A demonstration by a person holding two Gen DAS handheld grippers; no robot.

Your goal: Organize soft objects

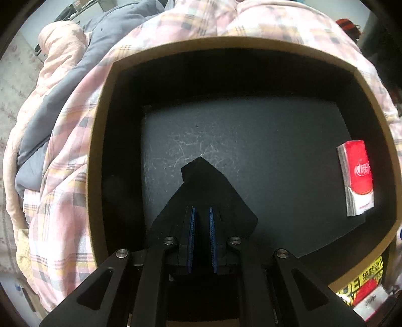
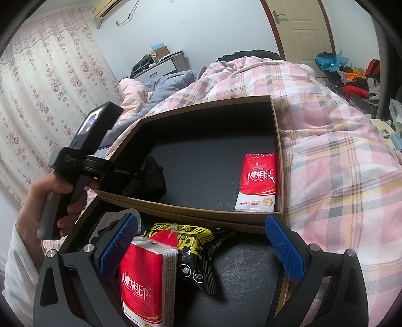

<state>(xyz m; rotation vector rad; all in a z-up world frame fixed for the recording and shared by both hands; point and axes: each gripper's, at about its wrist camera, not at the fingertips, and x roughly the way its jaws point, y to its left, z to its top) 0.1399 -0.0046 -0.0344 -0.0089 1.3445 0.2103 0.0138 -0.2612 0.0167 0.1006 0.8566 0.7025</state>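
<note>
Black soft cloth (image 1: 208, 191) hangs pinched in the left tongs (image 1: 202, 213).

We are in a home bedroom; a bed fills most of what we see, heaped with a pink plaid quilt (image 2: 326, 140) and a grey blanket (image 2: 165, 83); floral curtains (image 2: 45, 95) hang at the left, an air conditioner (image 2: 106, 6) sits high on the wall, a panelled door (image 2: 301, 32) stands behind, and clothes (image 2: 351, 78) lie piled beside it.
</note>
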